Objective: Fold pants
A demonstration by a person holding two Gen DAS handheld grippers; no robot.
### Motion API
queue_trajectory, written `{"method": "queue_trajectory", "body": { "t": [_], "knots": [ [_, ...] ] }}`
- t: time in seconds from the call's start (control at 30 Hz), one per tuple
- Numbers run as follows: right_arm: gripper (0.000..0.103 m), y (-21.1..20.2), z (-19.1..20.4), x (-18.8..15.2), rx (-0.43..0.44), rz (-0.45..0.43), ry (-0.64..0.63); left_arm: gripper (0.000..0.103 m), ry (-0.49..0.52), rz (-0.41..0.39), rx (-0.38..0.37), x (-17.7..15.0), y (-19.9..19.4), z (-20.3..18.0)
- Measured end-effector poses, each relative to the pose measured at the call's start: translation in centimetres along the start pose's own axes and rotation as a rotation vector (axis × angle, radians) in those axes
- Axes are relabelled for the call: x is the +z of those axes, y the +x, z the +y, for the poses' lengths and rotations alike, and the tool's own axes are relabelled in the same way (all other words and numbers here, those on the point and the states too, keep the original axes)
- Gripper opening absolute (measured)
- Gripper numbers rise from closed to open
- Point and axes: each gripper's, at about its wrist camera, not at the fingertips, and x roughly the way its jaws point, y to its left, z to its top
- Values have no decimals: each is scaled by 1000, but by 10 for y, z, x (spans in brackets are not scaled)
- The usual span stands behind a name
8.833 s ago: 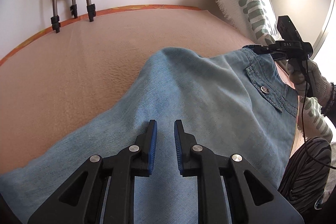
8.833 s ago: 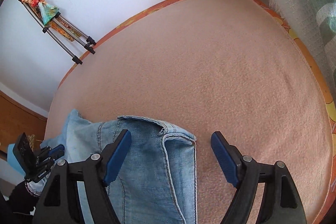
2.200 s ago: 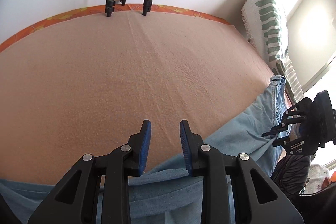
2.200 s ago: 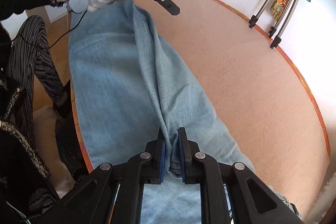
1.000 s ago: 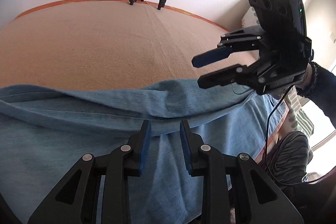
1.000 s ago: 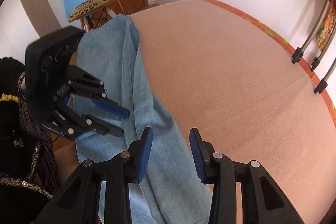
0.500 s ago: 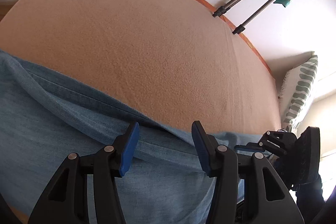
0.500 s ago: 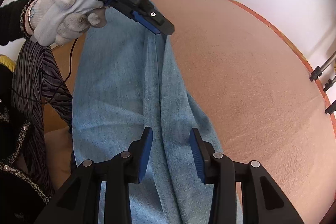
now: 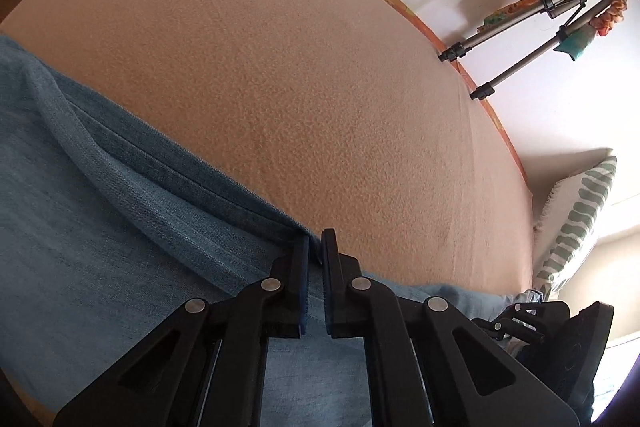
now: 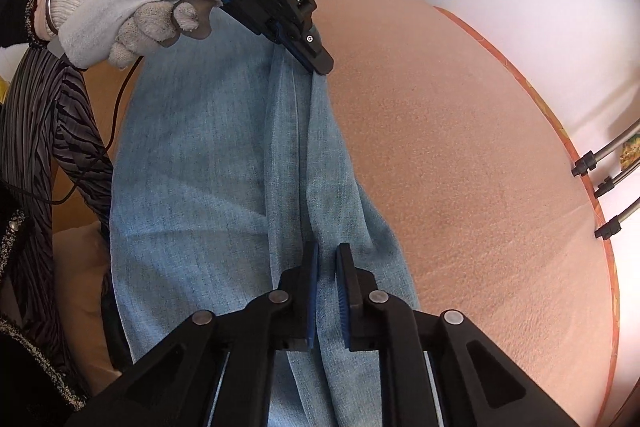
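Observation:
Light blue denim pants (image 10: 200, 167) lie lengthwise along the near edge of a peach blanket (image 10: 460, 147). My left gripper (image 9: 314, 247) is shut on the far folded edge of the pants (image 9: 120, 207); it also shows in the right wrist view (image 10: 320, 61), held in a white-gloved hand, pinching that same edge. My right gripper (image 10: 327, 255) is shut on the same raised edge fold further along. The right gripper's body (image 9: 560, 339) shows at the lower right of the left wrist view.
The peach blanket (image 9: 300, 87) has an orange border against a white wall. A tripod (image 9: 532, 39) stands at the far edge, also seen in the right wrist view (image 10: 608, 187). A green-patterned pillow (image 9: 576, 223) lies at the right. The person's striped clothing (image 10: 60, 131) is at the left.
Both grippers were open half a second ago and have closed on the far edge fold of the pants.

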Motion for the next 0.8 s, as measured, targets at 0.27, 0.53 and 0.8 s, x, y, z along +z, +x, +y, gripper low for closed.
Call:
{"method": "queue_trajectory", "body": {
  "t": [0.27, 0.53, 0.8],
  "knots": [
    [0, -27, -16, 8, 9, -109, 93, 4, 65, -126, -12, -14, -34, -13],
    [0, -11, 20, -11, 67, 14, -71, 2, 118, -56, 58, -36, -26, -1],
    [68, -30, 18, -26, -63, -7, -117, 2, 132, -58, 42, -36, -31, 5]
  ]
}}
